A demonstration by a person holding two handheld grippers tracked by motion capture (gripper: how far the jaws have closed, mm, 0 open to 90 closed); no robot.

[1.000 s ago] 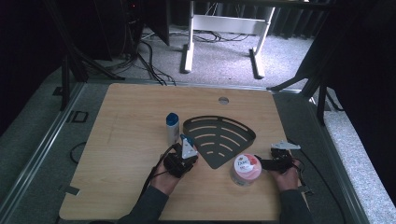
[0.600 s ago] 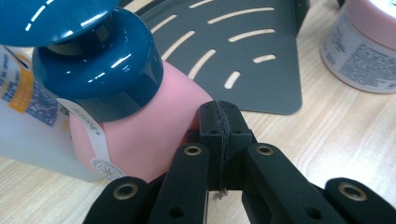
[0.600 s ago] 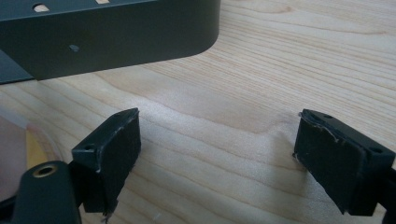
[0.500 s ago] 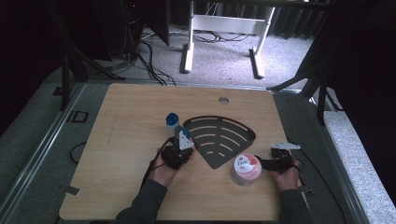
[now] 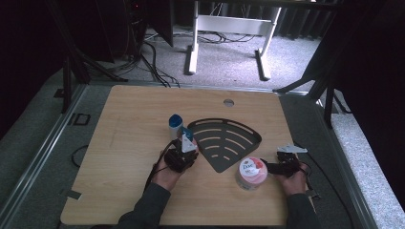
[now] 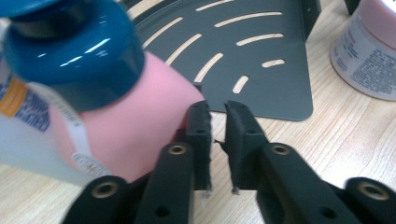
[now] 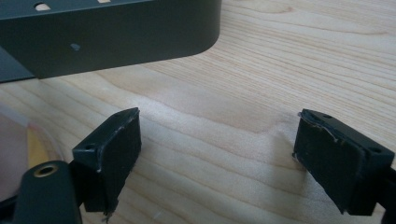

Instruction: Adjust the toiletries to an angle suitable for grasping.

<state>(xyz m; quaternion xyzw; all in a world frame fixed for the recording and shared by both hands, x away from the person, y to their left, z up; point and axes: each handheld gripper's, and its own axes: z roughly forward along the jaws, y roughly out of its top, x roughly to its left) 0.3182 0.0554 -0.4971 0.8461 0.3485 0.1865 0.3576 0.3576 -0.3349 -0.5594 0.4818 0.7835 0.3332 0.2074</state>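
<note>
Two black jaws on the left gripper [image 6: 215, 140] have just opened a crack, gripping nothing. It moved right, toward the bottle [image 6: 70, 88] standing left of the black tray [image 6: 261, 70], maybe to grab it.

My claws' pads [image 7: 343, 163] look matt and rough; the bottle's cap [image 6: 74, 51] is glossy plastic, the shelf [image 6: 243, 56] smooth matt metal, the table [image 7: 280, 60] grained wood

Jar lid [image 5: 251, 167]: the brand "Dove" in dark letters, seen from the high view.
Jar side [image 6: 365, 60]: fine print, too small to read.
Bottle [image 6: 28, 121]: blue label print, blurred, unreadable.
</note>
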